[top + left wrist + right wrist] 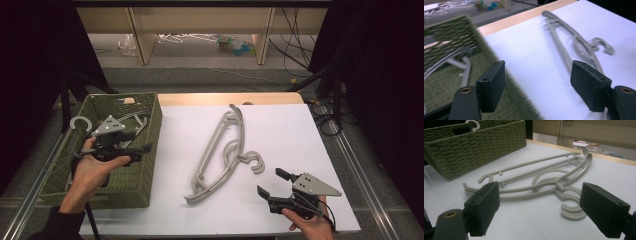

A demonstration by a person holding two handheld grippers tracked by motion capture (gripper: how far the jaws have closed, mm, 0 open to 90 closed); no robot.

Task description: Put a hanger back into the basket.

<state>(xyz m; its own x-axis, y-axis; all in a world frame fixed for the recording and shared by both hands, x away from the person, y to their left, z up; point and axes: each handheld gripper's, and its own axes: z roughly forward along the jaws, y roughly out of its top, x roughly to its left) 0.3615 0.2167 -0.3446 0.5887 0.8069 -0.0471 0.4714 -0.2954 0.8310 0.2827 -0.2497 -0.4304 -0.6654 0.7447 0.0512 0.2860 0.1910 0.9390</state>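
grey plastic hangers (222, 152) lie stacked, long axis running away; right gripper (274, 184), jaws spread, sits nearest their hooks (571, 206); left gripper (140, 152) likewise spread.

We are in what looks like a lab or test room. Black curtains (30, 60) flank our white table (280, 130), loose cables (295, 40) trail across the floor, and clutter (235, 45) sits under bare wooden shelving (200, 20).

We see the left gripper (537, 85) with jaws spread wide, nothing between them. Beyond lie grey hangers (574, 42) on the white table (529, 57); at left, the green woven basket (456, 32) holds another hanger (461, 62).
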